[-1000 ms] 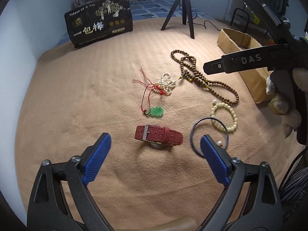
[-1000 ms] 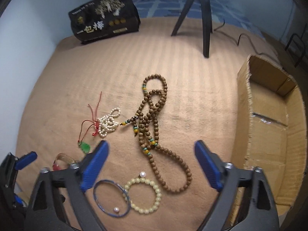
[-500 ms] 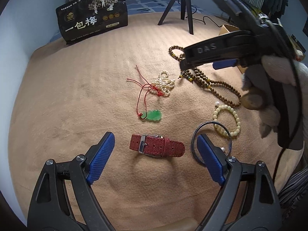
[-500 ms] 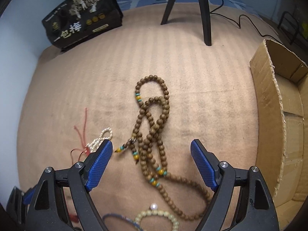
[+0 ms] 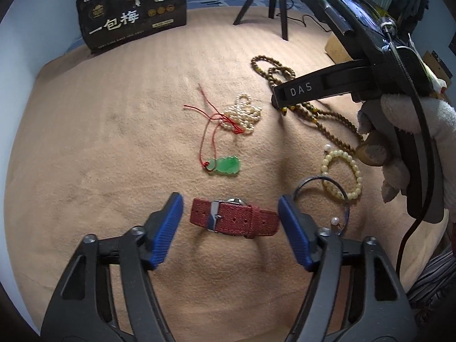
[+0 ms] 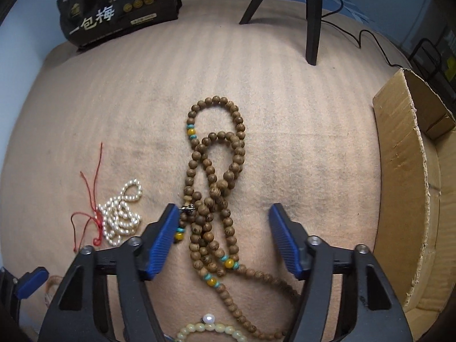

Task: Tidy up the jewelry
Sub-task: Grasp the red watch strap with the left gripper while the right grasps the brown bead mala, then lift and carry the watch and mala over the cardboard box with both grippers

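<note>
Left wrist cam: left gripper [image 5: 228, 225] has just been narrowing around the red watch [image 5: 233, 218], pads not quite touching the strap, near the blanket's [image 5: 99, 142] front edge. Right wrist cam: right gripper [image 6: 223, 238] has been closing too, straddling the wooden bead necklace [image 6: 212, 188] mid-blanket, left pad touching beads, nothing pinched.
</note>
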`<state>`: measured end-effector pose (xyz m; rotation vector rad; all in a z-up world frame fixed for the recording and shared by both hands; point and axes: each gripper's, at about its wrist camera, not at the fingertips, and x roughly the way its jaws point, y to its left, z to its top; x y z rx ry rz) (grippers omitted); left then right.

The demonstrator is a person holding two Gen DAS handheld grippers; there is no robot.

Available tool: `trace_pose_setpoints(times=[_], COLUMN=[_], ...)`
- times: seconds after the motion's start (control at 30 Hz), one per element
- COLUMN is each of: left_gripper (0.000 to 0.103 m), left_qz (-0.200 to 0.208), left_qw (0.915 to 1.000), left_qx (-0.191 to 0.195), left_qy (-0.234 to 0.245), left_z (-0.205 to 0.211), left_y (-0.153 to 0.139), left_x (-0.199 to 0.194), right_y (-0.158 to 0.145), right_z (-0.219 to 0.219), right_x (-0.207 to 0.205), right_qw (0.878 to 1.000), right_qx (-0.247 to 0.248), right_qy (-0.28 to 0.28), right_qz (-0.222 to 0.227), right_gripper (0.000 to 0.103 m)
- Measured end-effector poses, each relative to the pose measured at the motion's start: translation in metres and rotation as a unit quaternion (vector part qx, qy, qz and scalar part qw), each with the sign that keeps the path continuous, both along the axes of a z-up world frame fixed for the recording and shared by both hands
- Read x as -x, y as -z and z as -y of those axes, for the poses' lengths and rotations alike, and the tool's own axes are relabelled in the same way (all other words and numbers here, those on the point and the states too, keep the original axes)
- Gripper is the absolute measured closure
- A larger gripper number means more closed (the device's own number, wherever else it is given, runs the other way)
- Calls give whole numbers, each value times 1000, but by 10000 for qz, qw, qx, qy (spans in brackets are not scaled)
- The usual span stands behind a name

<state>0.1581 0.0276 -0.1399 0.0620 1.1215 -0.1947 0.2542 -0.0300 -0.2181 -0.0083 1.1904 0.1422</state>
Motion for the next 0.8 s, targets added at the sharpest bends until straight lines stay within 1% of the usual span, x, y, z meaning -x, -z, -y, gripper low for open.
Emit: trace_pose_setpoints(times=[0.03, 0.07, 0.13, 0.2, 0.37, 0.43, 0.47, 0.63, 0.8], left_gripper=[37, 38, 38, 39, 39, 39, 39, 40, 41], left_qz=[9, 43, 66, 68, 43, 58, 66, 132, 288], left_qw=[10000, 9999, 9999, 9999, 10000, 10000, 9999, 9999, 9995], left_qx=[-37, -83, -117, -99, -25, -39, -55, -94, 3], left_qy=[25, 57, 93, 88, 59, 72, 81, 42, -83], left_z=[1, 2, 2, 2, -2, -2, -2, -3, -7], left_y=[0, -1, -1, 0, 1, 1, 1, -3, -15], left_x=[1, 2, 3, 3, 2, 2, 3, 6, 8], right_y=[1, 1, 0, -1, -4, -5, -8, -25, -47], right_z=[-1, -1, 1, 5, 9, 12, 13, 16, 22], right_x=[5, 5, 8, 10, 12, 10, 19, 31, 43], right_qw=[10000, 10000, 9999, 9996, 9989, 9987, 9985, 9977, 9964], right_qx=[8, -14, -107, -270, -445, -500, -527, -633, -717], right_qy=[-23, -49, -72, -81, -107, -120, -137, -213, -257], right_qz=[12, 13, 3, -49, -51, -37, -18, 120, 374], right_gripper=[52, 56, 76, 86, 88, 91, 92, 92, 93])
